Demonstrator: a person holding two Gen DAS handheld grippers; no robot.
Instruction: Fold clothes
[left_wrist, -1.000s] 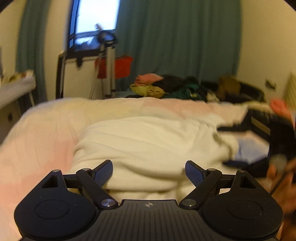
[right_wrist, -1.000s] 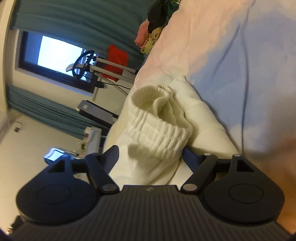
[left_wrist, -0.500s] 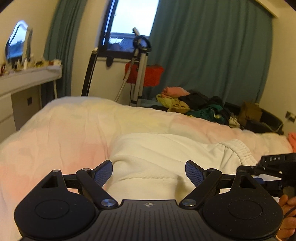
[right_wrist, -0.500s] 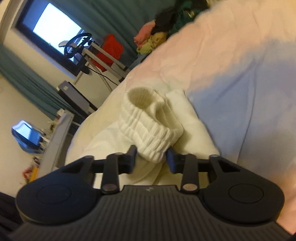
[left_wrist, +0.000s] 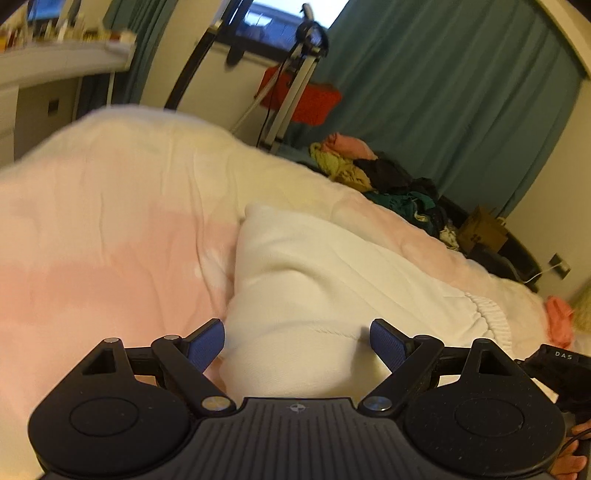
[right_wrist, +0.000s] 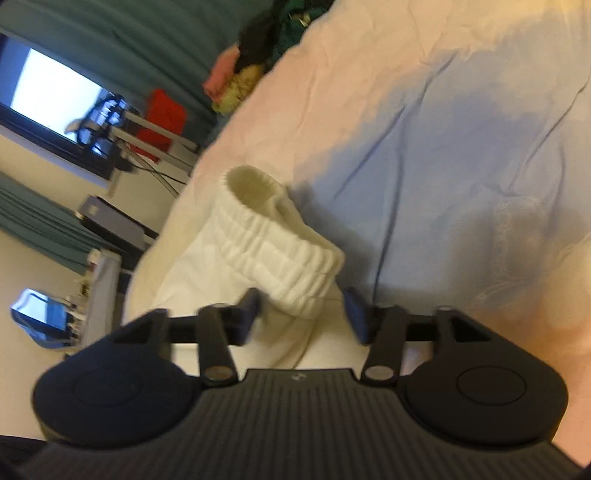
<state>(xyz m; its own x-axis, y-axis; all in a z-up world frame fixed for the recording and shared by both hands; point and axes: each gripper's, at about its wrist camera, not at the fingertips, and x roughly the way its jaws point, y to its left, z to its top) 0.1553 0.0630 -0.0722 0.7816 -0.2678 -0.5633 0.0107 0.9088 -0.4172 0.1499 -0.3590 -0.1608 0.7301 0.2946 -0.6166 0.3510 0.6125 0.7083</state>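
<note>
Found the white garment (left_wrist: 332, 266) lying rumpled on the bed cover (left_wrist: 110, 221), bunched into a soft mound near the front and well apart from the heap of clothes (left_wrist: 369, 173) at the far edge. Saw the left gripper (left_wrist: 297, 328) low over the near fold, jaws standing wide apart, cloth beneath and between them but clamped on nothing. Saw the right gripper (right_wrist: 301, 299) at the ribbed band (right_wrist: 280, 258), which stood up in a loose open loop. Had just been opening those jaws, with the band's near end between them and neither side pressing on it.

Judged the cloth thick, soft and limp: light enough for one grip, sure to sag and drape when lifted, not slippery and not fragile. Reckoned the ribbed band the best hold, being denser and firmer than the body, with a second hold on a plain edge or corner at the other side to stretch the piece flat. Would need to pinch clear of the cover below, since both are pale, soft and touching
</note>
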